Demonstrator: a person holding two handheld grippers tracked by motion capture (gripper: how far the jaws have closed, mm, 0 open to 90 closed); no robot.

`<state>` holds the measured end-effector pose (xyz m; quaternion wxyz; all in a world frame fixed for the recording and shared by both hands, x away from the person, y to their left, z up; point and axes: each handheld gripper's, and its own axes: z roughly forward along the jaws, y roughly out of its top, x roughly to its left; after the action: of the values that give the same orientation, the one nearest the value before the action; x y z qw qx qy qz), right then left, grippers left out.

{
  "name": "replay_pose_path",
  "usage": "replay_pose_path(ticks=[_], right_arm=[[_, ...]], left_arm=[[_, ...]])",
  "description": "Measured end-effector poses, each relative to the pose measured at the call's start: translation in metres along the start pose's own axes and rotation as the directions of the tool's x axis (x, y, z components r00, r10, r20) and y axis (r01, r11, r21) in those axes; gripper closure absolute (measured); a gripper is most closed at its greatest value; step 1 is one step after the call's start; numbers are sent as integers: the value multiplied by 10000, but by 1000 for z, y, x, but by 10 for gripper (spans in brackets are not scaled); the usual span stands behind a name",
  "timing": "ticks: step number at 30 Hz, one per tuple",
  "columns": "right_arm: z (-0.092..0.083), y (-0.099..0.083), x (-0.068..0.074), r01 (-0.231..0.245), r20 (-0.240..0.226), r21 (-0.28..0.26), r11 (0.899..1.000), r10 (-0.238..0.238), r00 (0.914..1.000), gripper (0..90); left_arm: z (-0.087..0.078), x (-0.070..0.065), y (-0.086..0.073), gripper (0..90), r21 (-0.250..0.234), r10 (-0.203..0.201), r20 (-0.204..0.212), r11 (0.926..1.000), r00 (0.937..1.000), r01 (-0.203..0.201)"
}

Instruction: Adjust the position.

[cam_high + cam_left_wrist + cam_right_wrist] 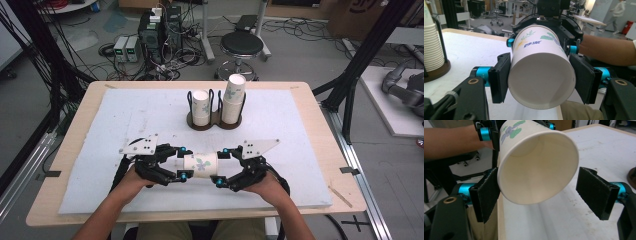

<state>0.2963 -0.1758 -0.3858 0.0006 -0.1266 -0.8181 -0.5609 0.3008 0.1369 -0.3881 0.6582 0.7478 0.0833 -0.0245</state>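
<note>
Paper, white with a green floral print, the cup [200, 165] lies sideways in mid-air above the white table mat [100, 150], its long axis running between both hands. The left gripper [541, 82] clamps its base end; the right gripper [544, 192] stands open around the rim, one pad touching.

Two tools [181, 162] [222, 166]; one loose cup [200, 165]; two cup stacks [201, 107] [233, 98]; one holder [214, 121].

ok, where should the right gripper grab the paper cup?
On the side wall just behind the rim, coming in from the mouth end. The paper cup lies sideways, mouth toward the right gripper; the left gripper clamps its base end.
</note>
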Motion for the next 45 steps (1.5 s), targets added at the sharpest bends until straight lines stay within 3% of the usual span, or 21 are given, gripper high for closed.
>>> replay_pose_path(ticks=[13,21,24,26,27,34,38,43,45], right_arm=[[5,-2,1,77,-596,-180,9998,-88,9982,233],[4,-2,1,148,-597,-164,9998,-158,9981,254],[4,-3,1,151,-606,-77,9999,-156,9980,254],[4,-3,1,208,-639,7,9998,-207,9977,254],[5,-3,1,213,-640,57,9998,-208,9977,254],[2,-1,0,240,-407,213,9995,-231,9989,254],[-2,2,-2,323,-125,278,9991,-320,9994,254],[-5,9,-2,639,188,770,9950,-655,9977,253],[-4,13,-2,805,285,1157,9900,-843,9960,253]], left_arm=[[4,-1,-1,365,44,13,325,10000,9995,-15],[5,-2,-6,358,170,-112,289,9998,9995,107],[6,-5,-6,312,407,-320,-88,9986,9994,324],[8,-6,-6,166,619,-615,-485,9960,9969,645],[8,-6,-5,150,714,-654,-680,9950,9955,703],[4,-8,-2,150,1032,-477,-819,9931,9955,560],[0,-8,3,150,1297,-291,-1156,9906,9929,442],[-2,-11,12,150,1681,25,-1469,9855,9892,225],[-2,-12,15,150,1870,183,-1418,9823,9897,86]])
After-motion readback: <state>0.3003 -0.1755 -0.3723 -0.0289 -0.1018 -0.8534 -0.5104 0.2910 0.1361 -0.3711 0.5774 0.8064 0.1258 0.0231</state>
